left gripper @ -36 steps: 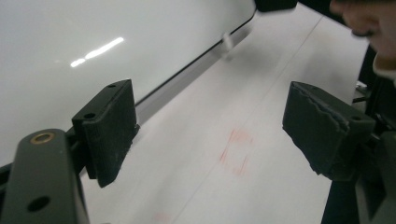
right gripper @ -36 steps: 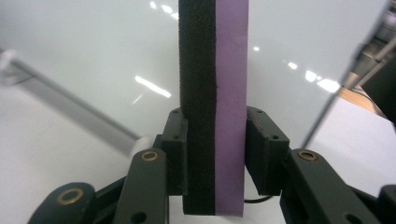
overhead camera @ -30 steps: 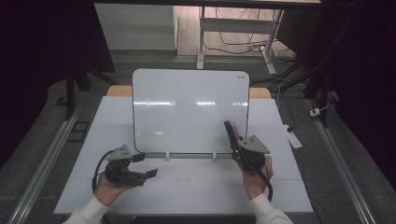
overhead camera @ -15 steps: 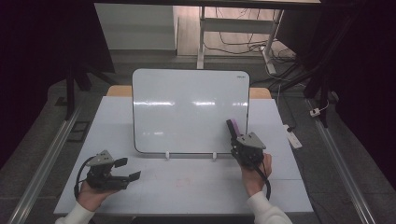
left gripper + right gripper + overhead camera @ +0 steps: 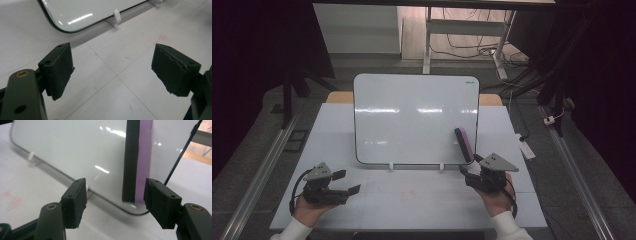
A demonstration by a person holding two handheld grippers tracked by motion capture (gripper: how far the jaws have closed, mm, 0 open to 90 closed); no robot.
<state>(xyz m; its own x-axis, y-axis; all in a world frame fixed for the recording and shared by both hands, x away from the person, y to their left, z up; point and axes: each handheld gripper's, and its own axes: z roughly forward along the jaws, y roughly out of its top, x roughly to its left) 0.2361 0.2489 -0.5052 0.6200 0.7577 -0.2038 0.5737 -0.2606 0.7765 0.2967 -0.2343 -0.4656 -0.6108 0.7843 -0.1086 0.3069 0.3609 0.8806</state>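
Purple-and-black in colour, the eraser (image 5: 137, 160) is a flat block with a dark felt layer bonded to a purple backing. It stands on end against the face of the whiteboard (image 5: 412, 117), near that board's lower corner, directly ahead of the right hand-held gripper (image 5: 115, 200) and partly between its 2 jaws.

Handling judgement: the eraser looks light and moderately stiff, with a soft, compressible felt side. It appears to cling to the board, probably by magnet, so expect a slight pull on removal. Take hold across the 2 broad faces, felt on 1 pad and backing on the other, near the lower end. Slip risk appears low.

Right hand-held gripper: the jaws have just been opening and now stand wide, with a clear gap between each pad and the eraser. Nothing is gripped.

Whiteboard: glossy, rigid, upright on 2 small white feet (image 5: 391, 166) at the far side of the tabletop (image 5: 412, 200). Excess push on the eraser could tip it.

Left hand-held gripper (image 5: 112, 72): well apart from the eraser, low over the tabletop, jaws wide and empty.
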